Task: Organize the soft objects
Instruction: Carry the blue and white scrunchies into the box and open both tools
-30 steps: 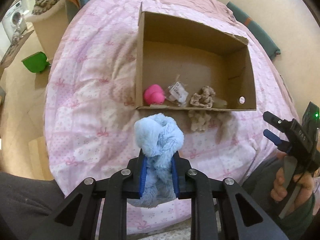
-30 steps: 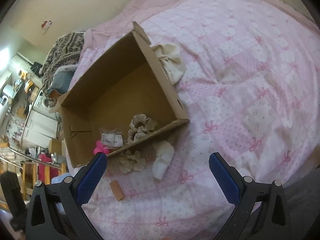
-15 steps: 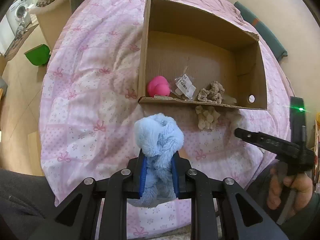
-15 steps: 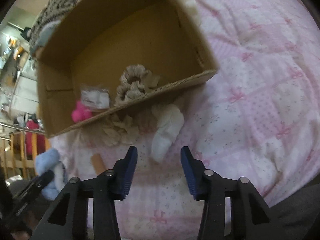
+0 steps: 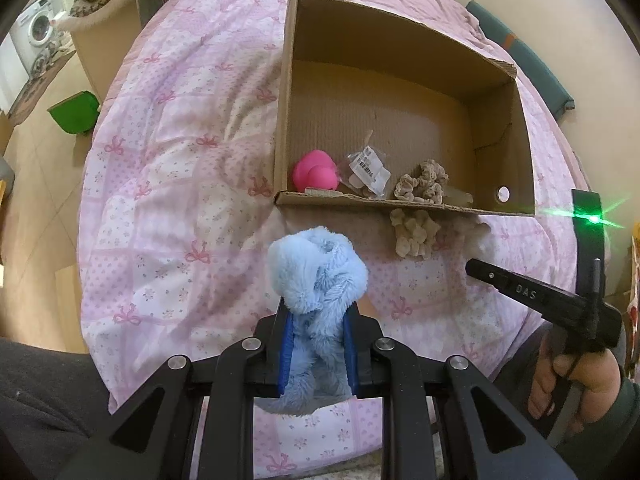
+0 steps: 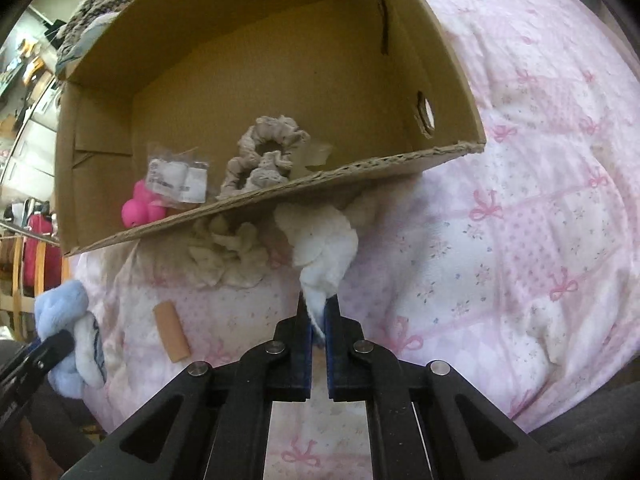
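My left gripper [image 5: 316,320] is shut on a fluffy light-blue toy [image 5: 316,268], held above the pink bedspread in front of the cardboard box [image 5: 400,203]. Inside the box lie a pink toy [image 5: 314,170], a plastic packet [image 5: 368,168] and a beige scrunchie [image 5: 422,182]. A second beige scrunchie [image 6: 228,256] lies outside against the box's near wall. Beside it lies a white soft cloth [image 6: 324,248], and my right gripper [image 6: 317,312] is shut on its near end. The blue toy [image 6: 60,304] shows at the left edge of the right wrist view.
A small tan cylinder [image 6: 171,332] lies on the bedspread [image 5: 168,200] left of my right gripper. A green bin [image 5: 76,112] and a washing machine [image 5: 36,32] stand on the floor to the left. A teal cushion [image 5: 524,64] lies behind the box.
My right gripper has come down toward the box's near wall and its jaws went from wide open to shut on the white cloth. The left gripper kept still with the blue toy.
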`<state>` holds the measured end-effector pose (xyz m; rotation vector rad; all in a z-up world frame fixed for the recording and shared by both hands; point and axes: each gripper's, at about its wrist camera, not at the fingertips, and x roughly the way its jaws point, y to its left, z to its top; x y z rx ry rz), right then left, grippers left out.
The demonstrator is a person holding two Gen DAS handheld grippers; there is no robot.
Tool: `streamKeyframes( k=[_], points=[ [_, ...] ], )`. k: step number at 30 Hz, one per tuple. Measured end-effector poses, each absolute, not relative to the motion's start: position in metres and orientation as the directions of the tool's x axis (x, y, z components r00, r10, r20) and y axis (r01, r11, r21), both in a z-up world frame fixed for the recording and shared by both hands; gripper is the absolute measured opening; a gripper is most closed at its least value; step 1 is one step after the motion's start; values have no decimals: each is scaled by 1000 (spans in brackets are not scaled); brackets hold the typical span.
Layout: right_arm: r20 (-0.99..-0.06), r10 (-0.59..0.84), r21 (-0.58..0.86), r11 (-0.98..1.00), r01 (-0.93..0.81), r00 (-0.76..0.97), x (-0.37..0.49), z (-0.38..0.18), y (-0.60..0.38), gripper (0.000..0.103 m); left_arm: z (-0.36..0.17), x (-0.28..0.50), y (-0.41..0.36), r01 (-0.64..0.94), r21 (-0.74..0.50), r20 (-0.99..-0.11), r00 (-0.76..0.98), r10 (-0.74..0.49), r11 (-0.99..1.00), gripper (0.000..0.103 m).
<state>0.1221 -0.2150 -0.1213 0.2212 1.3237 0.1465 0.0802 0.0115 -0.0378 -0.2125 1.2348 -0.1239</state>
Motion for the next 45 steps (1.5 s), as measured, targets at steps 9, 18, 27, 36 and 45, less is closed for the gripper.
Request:
streamKeyframes(
  k=[9,18,27,36,45],
  points=[
    [-927,263,267,963,-21,266,105,-104,-204,7,-43,80,16,-47,-195,-931,325,-170,980,19],
    [-900,349,351,935,-38,263,89,-82,-217,7,-47,80,19,-66,-162,-935,328,-132,985,19],
    [-827,434,410,900,-145,357,68,-41,-211,7,-14,80,21,-46,-171,-893,429,-135,984,19],
    [-780,409,358,913,-198,473,100,5,-225,7,41,121,9,23,-144,-801,584,-131,989,20],
    [-741,386,335,922,-195,550,148,2,-224,7,27,164,-4,43,-137,-769,625,-133,990,20]
  ],
)
